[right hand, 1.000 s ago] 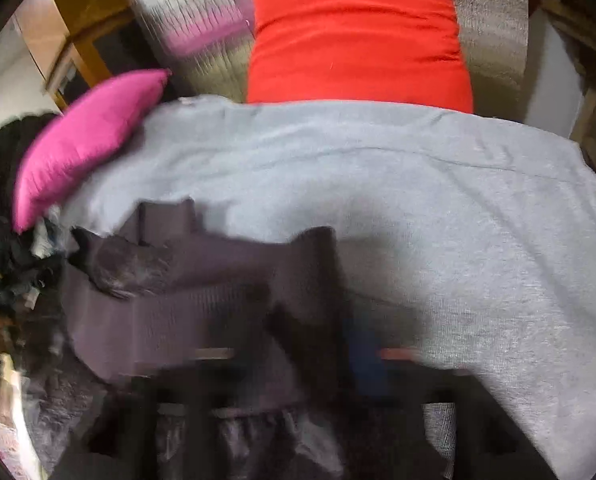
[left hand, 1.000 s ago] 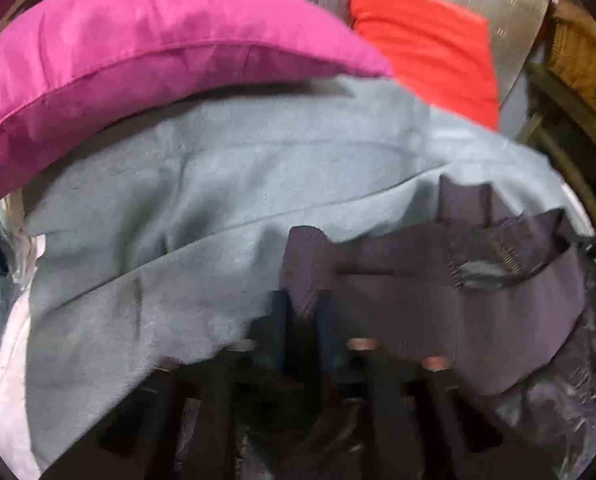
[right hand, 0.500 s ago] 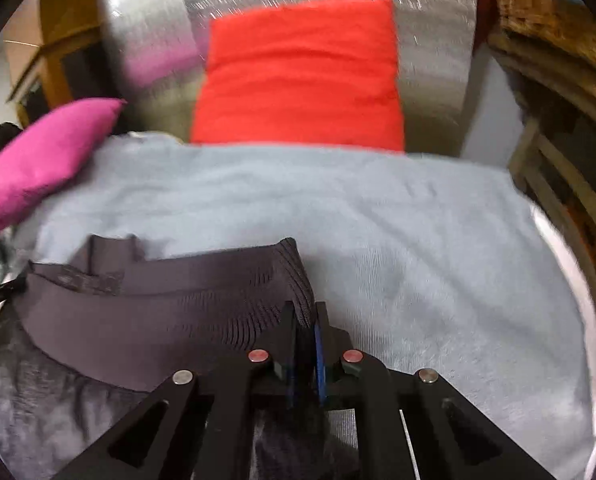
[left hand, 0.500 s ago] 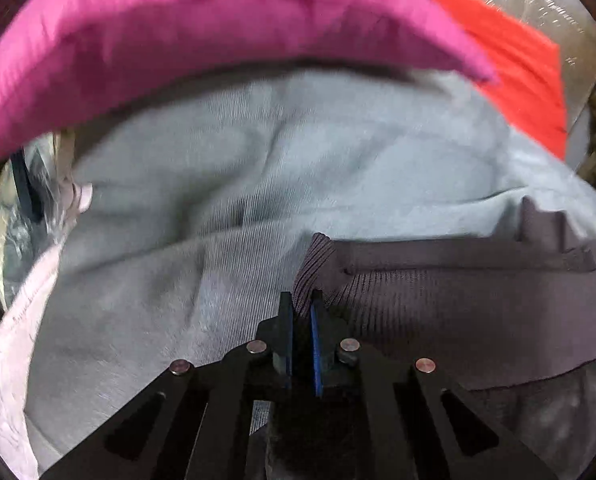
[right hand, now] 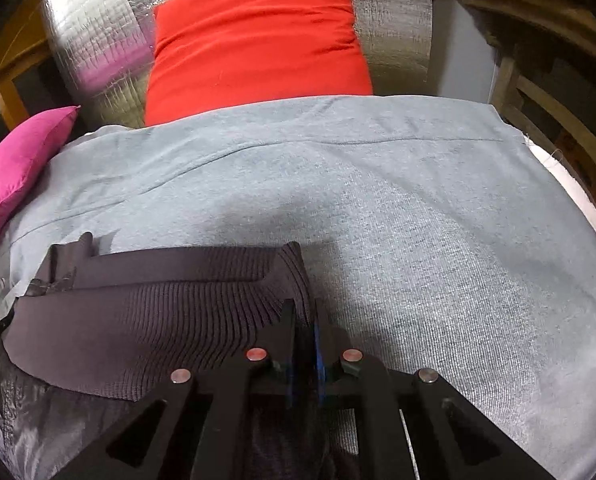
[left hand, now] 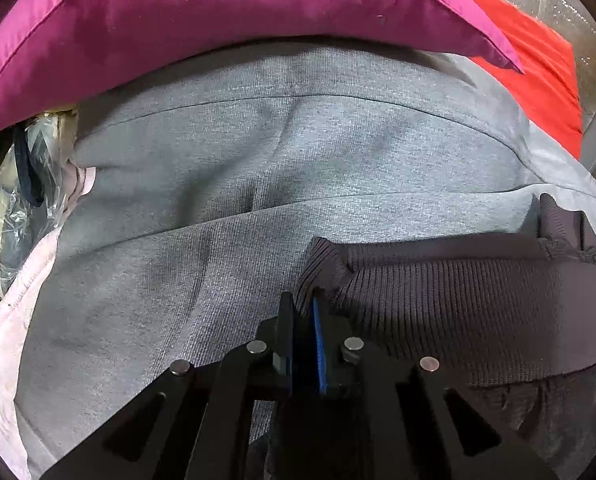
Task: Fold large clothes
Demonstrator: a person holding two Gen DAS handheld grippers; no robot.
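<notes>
- Two grippers, each clamped on one end of the same dark ribbed garment
- left gripper: jaws nearly together, ribbed corner of the garment pinched between them; rest of the garment runs off to its right
- right gripper: jaws pressed tight on the opposite ribbed corner, having just closed onto it; garment stretches away to its left
- dark ribbed garment is a folded band, ribbed knit edge on top, shinier dark fabric hanging below near the gripper bodies
- garment lies on a grey knit cloth that spreads ahead of both grippers, seam lines running across it
- grey knit cloth fills the space ahead and right of the right gripper
- magenta cushion ahead of the left gripper, overlapping the far edge of the grey cloth; same cushion far left of the right gripper
- red cushion straight ahead of the right gripper, beyond the grey cloth, leaning on a silver quilted backing
- pale pink fabric and crinkled clear plastic at the left of the left gripper
</notes>
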